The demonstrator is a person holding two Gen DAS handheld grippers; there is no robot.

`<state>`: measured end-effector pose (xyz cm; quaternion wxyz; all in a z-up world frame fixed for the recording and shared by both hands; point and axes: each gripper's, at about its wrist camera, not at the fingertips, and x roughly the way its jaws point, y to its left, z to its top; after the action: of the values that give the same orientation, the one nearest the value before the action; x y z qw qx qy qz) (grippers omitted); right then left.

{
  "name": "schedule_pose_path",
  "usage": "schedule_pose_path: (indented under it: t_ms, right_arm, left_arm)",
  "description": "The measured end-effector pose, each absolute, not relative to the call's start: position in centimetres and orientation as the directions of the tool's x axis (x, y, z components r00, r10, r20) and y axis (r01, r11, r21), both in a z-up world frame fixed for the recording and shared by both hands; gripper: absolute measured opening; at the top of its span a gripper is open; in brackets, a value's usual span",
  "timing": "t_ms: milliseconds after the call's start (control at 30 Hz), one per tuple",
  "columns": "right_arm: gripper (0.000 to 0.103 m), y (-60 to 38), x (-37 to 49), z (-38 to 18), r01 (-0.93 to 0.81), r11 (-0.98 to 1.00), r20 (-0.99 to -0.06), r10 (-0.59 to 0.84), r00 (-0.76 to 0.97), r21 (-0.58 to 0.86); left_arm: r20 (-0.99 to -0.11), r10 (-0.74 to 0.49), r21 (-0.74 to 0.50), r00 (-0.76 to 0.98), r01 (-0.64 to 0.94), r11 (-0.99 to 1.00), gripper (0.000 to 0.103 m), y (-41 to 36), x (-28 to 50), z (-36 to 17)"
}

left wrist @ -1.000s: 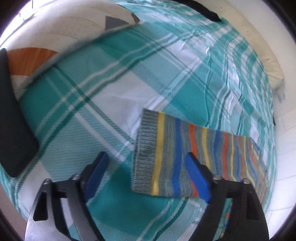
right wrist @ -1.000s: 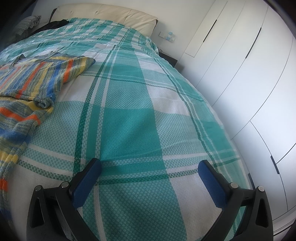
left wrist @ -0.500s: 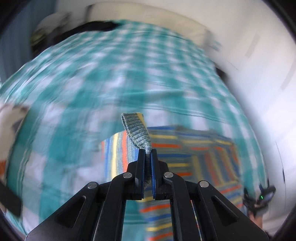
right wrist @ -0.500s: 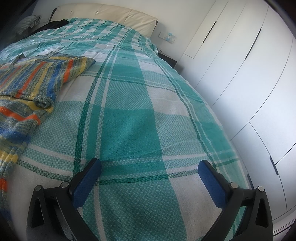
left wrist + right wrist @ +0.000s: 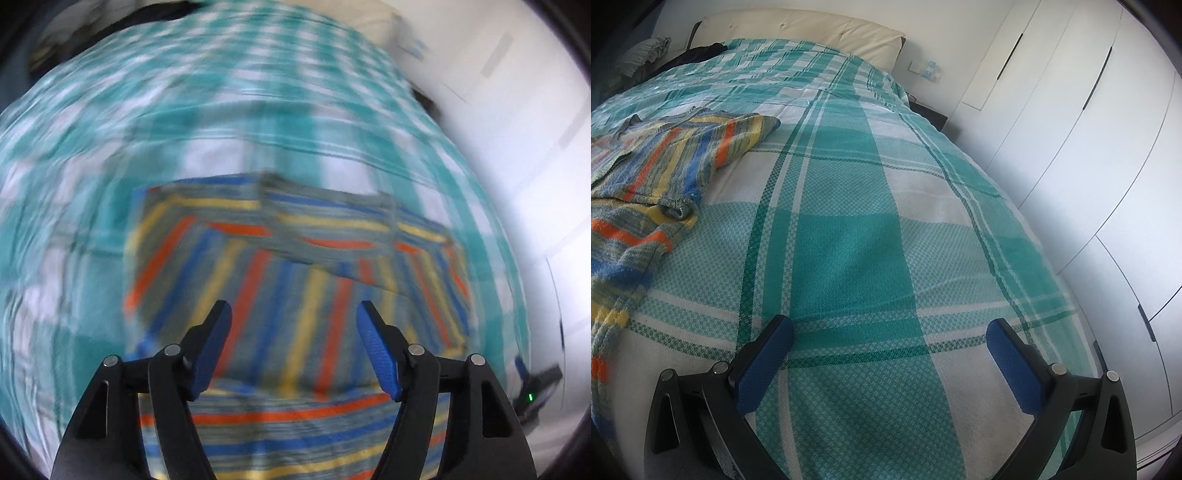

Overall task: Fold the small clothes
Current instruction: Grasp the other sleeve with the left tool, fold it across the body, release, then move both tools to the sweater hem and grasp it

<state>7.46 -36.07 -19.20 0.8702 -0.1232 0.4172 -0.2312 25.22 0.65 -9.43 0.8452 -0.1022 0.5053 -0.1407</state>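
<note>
A small knitted sweater point(image 5: 295, 273) with grey, blue, orange and yellow stripes lies on the teal plaid bedspread point(image 5: 258, 122). One sleeve is folded across its upper part. The left wrist view is blurred by motion. My left gripper point(image 5: 293, 321) is open and empty, just above the sweater's middle. In the right wrist view the sweater point(image 5: 665, 155) lies at the far left. My right gripper point(image 5: 890, 336) is open and empty over bare bedspread point(image 5: 849, 221), well to the right of the sweater.
A cream headboard point(image 5: 798, 29) stands at the bed's far end, with dark clothing point(image 5: 698, 53) piled near it. White wardrobe doors point(image 5: 1089, 147) run along the right side of the bed. The right gripper's body point(image 5: 535, 387) shows at the left view's right edge.
My left gripper was shut on the sleeve cuff half a second ago and has let it go. The sleeve now lies folded across the sweater. The right gripper has not moved.
</note>
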Motion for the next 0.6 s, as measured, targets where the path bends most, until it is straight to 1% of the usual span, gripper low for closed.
schedule_pose_path:
  t_ms: [67,133,200,267,300,367,500,567,600]
  right_arm:
    - [0.102,-36.1,7.5,-19.2,0.3,0.865,-0.673,-0.501,0.544,-0.402]
    - [0.102,-36.1,7.5,-19.3,0.3,0.863,-0.67,-0.505,0.544,-0.406]
    - [0.102,-36.2,7.5,-19.3,0.299,0.862,-0.67,-0.506,0.543,-0.409]
    - [0.102,-36.3,7.5,-19.2,0.298,0.863,-0.672,-0.504,0.543,-0.407]
    - [0.102,-36.4,7.5,-19.2,0.299,0.865,-0.675,-0.501,0.542,-0.402]
    - [0.102,-36.6,7.5,-19.2,0.299,0.872,-0.682,-0.49,0.542,-0.389]
    - [0.102,-36.8,7.7,-19.3,0.297,0.876,-0.69,-0.483,0.539,-0.38]
    - [0.102,-36.7,7.7,-19.3,0.295,0.878,-0.695,-0.479,0.537,-0.377]
    - [0.102,-37.1,7.9,-19.2,0.291,0.889,-0.715,-0.457,0.529,-0.353]
  left_arm:
    - [-0.838,-0.28,-0.289,0.468,0.055,0.956,0.073,3.2,25.2,-10.7]
    - [-0.866,-0.211,-0.215,0.454,0.045,0.976,0.073,4.2,25.0,-12.9]
    - [-0.922,-0.075,-0.054,0.381,0.066,0.996,0.072,4.2,24.7,-16.9]
    - [-0.884,-0.1,-0.074,0.457,0.075,0.994,0.072,5.5,23.0,-17.3]
    - [-0.886,-0.089,-0.073,0.456,0.054,0.996,0.072,6.2,22.4,-17.2]
    - [-0.883,-0.116,-0.102,0.455,0.054,0.993,0.072,7.3,21.2,-16.8]
    - [-0.89,-0.1,-0.086,0.445,0.052,0.995,0.07,8.2,19.0,-15.7]
    - [-0.871,-0.15,-0.135,0.467,0.066,0.989,0.072,8.1,17.5,-14.6]
    - [-0.856,-0.183,-0.163,0.483,0.083,0.983,0.075,7.9,16.2,-13.9]
